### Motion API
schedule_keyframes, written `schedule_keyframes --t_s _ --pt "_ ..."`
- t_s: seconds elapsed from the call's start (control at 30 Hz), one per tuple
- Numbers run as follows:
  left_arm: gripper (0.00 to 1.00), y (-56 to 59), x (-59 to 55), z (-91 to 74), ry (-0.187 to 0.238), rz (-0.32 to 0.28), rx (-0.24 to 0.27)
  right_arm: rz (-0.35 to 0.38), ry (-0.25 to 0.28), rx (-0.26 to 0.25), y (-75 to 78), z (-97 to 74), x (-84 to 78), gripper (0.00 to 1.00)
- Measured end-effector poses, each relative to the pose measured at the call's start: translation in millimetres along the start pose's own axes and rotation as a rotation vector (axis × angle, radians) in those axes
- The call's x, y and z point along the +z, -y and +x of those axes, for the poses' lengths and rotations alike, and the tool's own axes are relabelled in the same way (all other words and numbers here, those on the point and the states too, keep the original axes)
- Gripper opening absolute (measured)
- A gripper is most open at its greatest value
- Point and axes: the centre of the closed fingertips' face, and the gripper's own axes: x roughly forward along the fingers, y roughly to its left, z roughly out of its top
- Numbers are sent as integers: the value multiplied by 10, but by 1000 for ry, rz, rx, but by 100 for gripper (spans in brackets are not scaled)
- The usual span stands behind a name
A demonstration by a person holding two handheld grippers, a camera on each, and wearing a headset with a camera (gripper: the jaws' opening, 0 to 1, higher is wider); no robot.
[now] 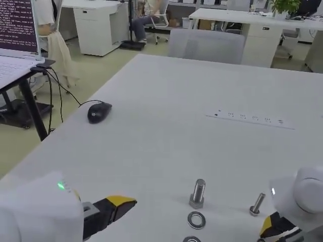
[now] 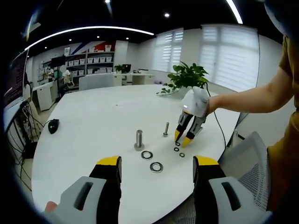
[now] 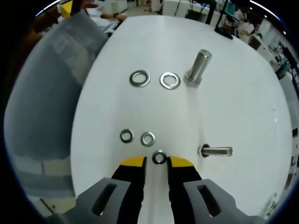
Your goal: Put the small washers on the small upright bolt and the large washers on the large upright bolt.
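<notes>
The left gripper (image 2: 158, 162) hangs low at the near left edge of the white surface (image 1: 166, 126). Its yellow-tipped jaws are wide apart with nothing between them. The right gripper (image 3: 157, 162) is at the near right, tips down close to the surface, with its jaws a little apart. A small washer (image 3: 159, 157) lies flat right at the gap between the two tips. A sliver of surface shows on either side of it, so it is not clamped. Just ahead of the tips in the right gripper view lie a second small washer (image 3: 148, 138) and a third small washer (image 3: 126, 136), side by side but not touching.

The small bolt (image 1: 257, 203) stands on its head near the right gripper, a little to its left and farther out. To the left of that stands the large bolt (image 1: 198, 193), also head down. One large washer (image 1: 196, 220) lies flat just on its near side, and another large washer (image 1: 192, 239) lies nearer still. No washer is on either bolt.

Well beyond the bolts, a black mouse (image 1: 99, 111) sits toward the left edge and a socket strip (image 1: 250, 119) is set into the surface toward the right. A grey chair (image 1: 207, 45) stands at the far edge. An open laptop (image 1: 15, 30) sits on a stand off the far left.
</notes>
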Motion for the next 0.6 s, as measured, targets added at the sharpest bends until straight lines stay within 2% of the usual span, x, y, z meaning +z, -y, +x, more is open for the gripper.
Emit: schedule_keyframes --t_s 0.43,0.6 --pt "61 13 -3 10 5 -4 -1 -15 -2 6 1 3 11 19" --pt "61 11 -17 3 3 -5 2 1 -1 -9 24 9 13 14"
